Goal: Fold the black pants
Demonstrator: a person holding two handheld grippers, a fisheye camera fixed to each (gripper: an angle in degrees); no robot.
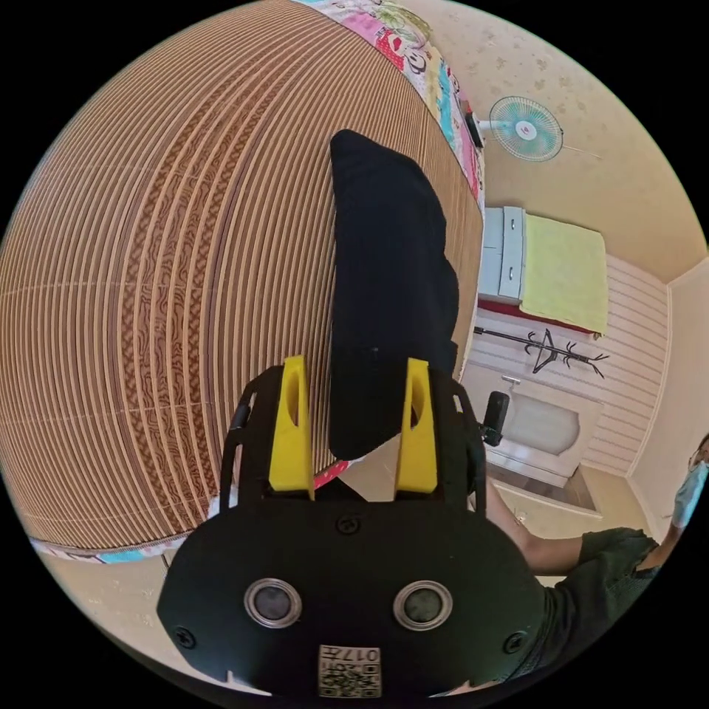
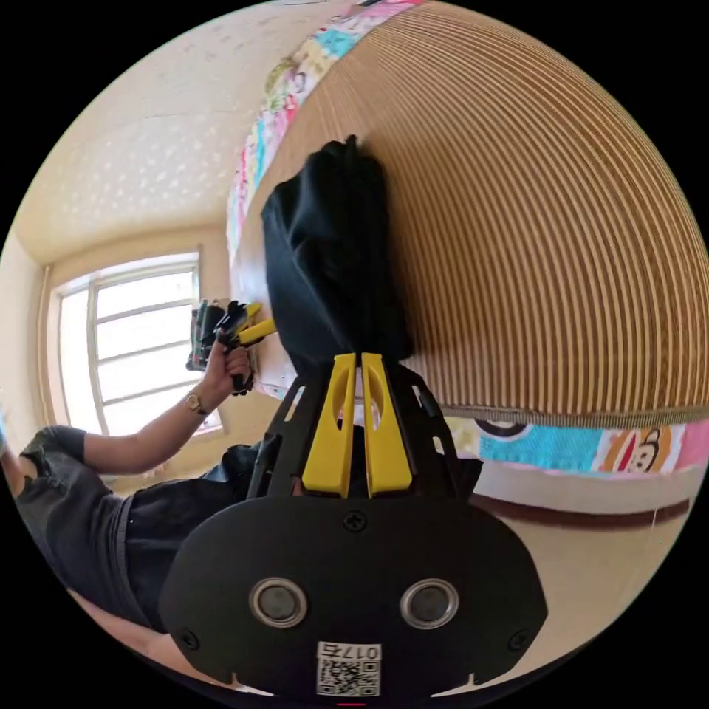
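1. Lying folded on the striped bed mat (image 1: pixel 185 295), the black pants (image 1: pixel 388 288) reach its near edge.
2. Left tongs (image 1: pixel 356 402) gape wide, holding nothing.
3. Right tongs (image 2: pixel 353 384) pinch the pants' edge.

Left tongs (image 1: pixel 356 377) jaws apart, black pants (image 1: pixel 388 281) folded into a long strip on striped bamboo mat (image 1: pixel 185 281) between them, not gripped. Fan (image 1: pixel 526 128) on wall.

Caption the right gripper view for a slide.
Right tongs shut on black pants at the mat's edge.
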